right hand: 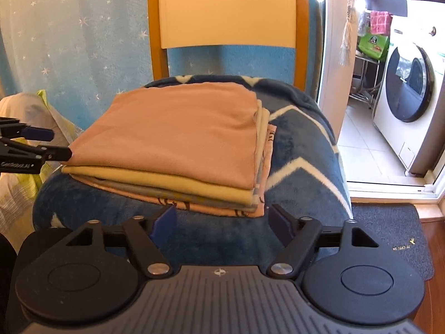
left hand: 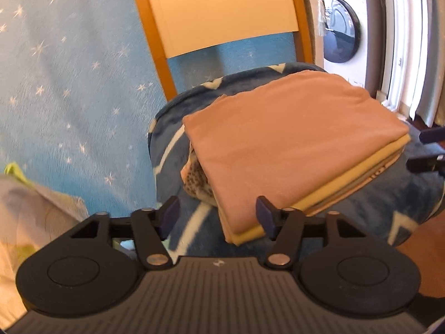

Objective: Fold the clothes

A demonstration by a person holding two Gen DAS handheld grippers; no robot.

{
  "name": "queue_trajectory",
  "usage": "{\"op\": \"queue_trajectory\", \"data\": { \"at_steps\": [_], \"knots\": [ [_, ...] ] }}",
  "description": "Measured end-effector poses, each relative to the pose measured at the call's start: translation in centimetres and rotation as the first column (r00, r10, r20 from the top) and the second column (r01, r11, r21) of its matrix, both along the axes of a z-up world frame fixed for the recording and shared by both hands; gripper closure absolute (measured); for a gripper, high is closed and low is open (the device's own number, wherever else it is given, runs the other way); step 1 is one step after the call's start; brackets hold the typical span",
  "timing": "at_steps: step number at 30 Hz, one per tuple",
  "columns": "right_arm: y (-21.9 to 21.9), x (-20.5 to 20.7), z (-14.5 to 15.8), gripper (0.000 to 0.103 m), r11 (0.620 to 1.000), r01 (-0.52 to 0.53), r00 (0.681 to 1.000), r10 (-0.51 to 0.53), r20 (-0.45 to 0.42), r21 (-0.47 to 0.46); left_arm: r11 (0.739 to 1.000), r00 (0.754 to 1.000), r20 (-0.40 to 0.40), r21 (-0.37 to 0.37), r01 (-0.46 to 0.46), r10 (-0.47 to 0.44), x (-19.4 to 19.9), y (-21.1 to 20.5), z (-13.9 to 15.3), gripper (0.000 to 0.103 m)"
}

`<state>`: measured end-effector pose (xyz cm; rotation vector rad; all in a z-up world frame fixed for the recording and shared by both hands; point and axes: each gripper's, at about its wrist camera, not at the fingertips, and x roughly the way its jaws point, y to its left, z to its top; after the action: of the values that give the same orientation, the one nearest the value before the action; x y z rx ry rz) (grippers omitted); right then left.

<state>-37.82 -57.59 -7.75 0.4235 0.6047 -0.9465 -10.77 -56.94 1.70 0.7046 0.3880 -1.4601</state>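
Wooden chair [right hand: 228, 8] before starry curtain [right hand: 83, 41] (blue).

A wooden chair [right hand: 228, 11] with an orange frame and pale backrest stands against a blue curtain [left hand: 69, 69] dotted with pale stars. A navy blanket [right hand: 303, 150] with white zigzags drapes its seat. To the right, a white washer [right hand: 411, 89] with a dark round door sits on tiled floor; a dark mat [right hand: 395, 236] lies before the doorway

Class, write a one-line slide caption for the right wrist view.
Open right claw faces a stack of folded clothes on a blanket-covered chair.
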Motion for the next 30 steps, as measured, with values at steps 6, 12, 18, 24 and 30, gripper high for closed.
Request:
{"op": "queue_trajectory", "data": {
  "at_steps": [6,12,18,24,30],
  "knots": [
    [0.5,-0.1,0.3,0.006,1.0,0.023,1.0,-0.024,0.011,0.006,1.0,0.999,-0.038,0.015,-0.023,0.023,-0.4,1.2,-0.2,0.027],
    [0.8,0.0,0.5,0.002,0.999,0.033,0.999,-0.033,0.014,0.015,1.0,0.997,-0.068,0.01,-0.023,0.024,-0.9,2.0,-0.3,0.008],
    [1.0,0.2,0.7,0.002,0.999,0.037,0.999,-0.038,0.017,0.033,1.0,0.997,-0.069,0.001,-0.021,0.021,-1.6,2.4,-0.4,0.001],
    [1.2,0.4,1.1,0.002,0.997,0.051,0.999,-0.052,0.01,0.061,0.999,0.993,-0.107,-0.006,-0.049,0.048,-1.5,2.9,-0.1,0.001],
    [1.7,0.2,1.7,0.0,0.992,0.085,0.996,-0.087,0.019,0.097,0.998,0.987,-0.148,-0.009,-0.065,0.063,-1.5,3.8,0.9,0.001]
  ]
}}
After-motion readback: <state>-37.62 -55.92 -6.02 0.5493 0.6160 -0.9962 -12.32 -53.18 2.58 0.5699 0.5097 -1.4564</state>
